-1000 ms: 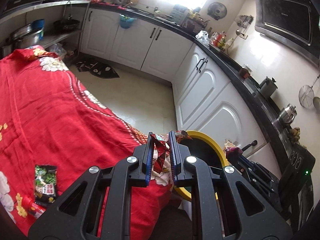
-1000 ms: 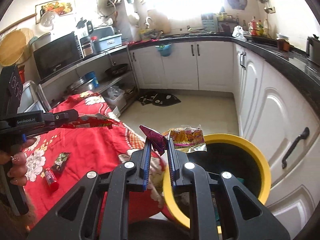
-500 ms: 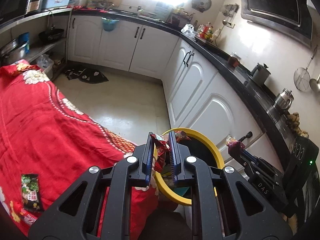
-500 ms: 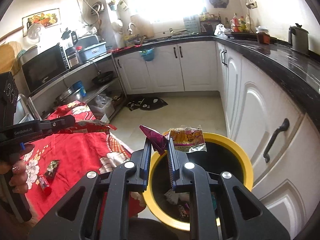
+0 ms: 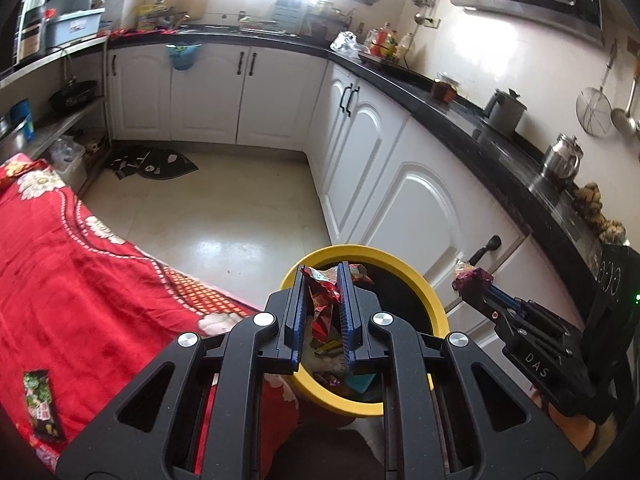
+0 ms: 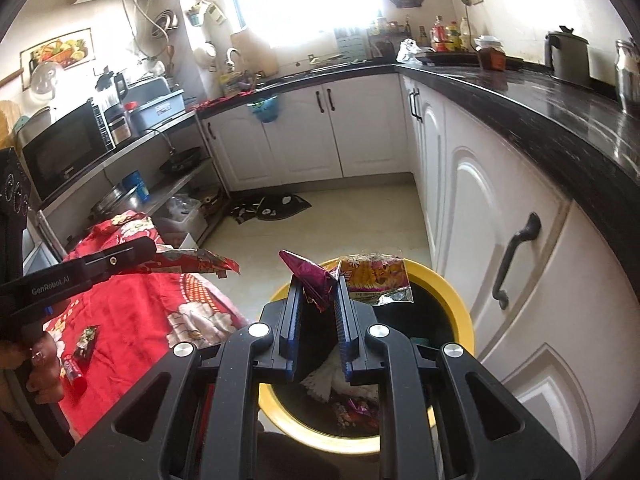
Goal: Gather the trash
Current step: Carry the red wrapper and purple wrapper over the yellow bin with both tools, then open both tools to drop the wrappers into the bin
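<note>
Left gripper (image 5: 323,280): matte black frame with triangular cut-outs, four silver round screws, blue ribbed pads lining both fingers (image 5: 295,312); white "GenRobot.AI" lettering on its side.
Right gripper (image 6: 316,284): same black build, silver screws, blue pads; white "DAS" marking, a red dot, green indicator light at 3 o'clock.

"DAS" on right tool (image 5: 472,280); "GenRobot.AI" on left tool (image 6: 154,250).
</note>
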A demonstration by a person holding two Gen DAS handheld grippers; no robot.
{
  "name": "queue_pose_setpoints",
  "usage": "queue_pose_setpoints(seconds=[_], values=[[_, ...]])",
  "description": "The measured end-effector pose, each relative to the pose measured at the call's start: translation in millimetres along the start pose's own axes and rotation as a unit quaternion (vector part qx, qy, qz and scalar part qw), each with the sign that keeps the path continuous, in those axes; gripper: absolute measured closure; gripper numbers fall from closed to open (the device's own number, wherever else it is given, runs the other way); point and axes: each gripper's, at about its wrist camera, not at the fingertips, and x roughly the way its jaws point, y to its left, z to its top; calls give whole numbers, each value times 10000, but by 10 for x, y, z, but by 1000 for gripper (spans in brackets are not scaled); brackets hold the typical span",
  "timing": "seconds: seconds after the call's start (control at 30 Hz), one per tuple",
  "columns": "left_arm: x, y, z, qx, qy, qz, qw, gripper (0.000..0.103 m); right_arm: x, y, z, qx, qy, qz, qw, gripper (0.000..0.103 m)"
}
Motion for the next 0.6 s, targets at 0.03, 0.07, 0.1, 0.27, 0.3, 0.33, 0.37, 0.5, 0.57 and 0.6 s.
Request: queue_pose_setpoints(seconds=[0.03, 0.07, 0.1, 0.27, 0.3, 0.33, 0.37, 0.5, 0.57, 0.6], values=[[28, -27, -8, 45, 15, 2, 10000, 93, 13, -33, 2, 12, 19, -7, 10000, 87], [49, -45, -15, 71, 27, 1, 10000, 93, 23, -53, -12, 29, 39, -25, 10000, 87], [78, -68, -22, 102, 49, -9, 9999, 93, 35, -72, -25, 47, 58, -39, 10000, 87], [221, -161, -62, 216, 171, -22, 9996, 93, 134, -144, -89, 105, 225, -72, 9997, 87], [253, -177, -71, 233, 198, -25, 9995, 93, 160, -162, -112, 120, 269, -84, 9995, 87], [281, -188, -79, 247, 223, -29, 9994, 93, 182, -174, -122, 135, 303, -78, 9994, 87], [314, -203, -88, 269, 254, -36, 9993, 93, 214, -193, -143, 148, 347, -71, 9993, 87], [441, -241, -130, 335, 379, -45, 9987, 93, 342, -224, -256, 189, 555, -63, 9983, 87], [493, -259, -147, 359, 432, -56, 9984, 93, 402, -226, -305, 190, 655, -43, 9977, 87], [517, -265, -156, 370, 459, -61, 9982, 93, 436, -224, -338, 182, 712, -54, 9973, 87]])
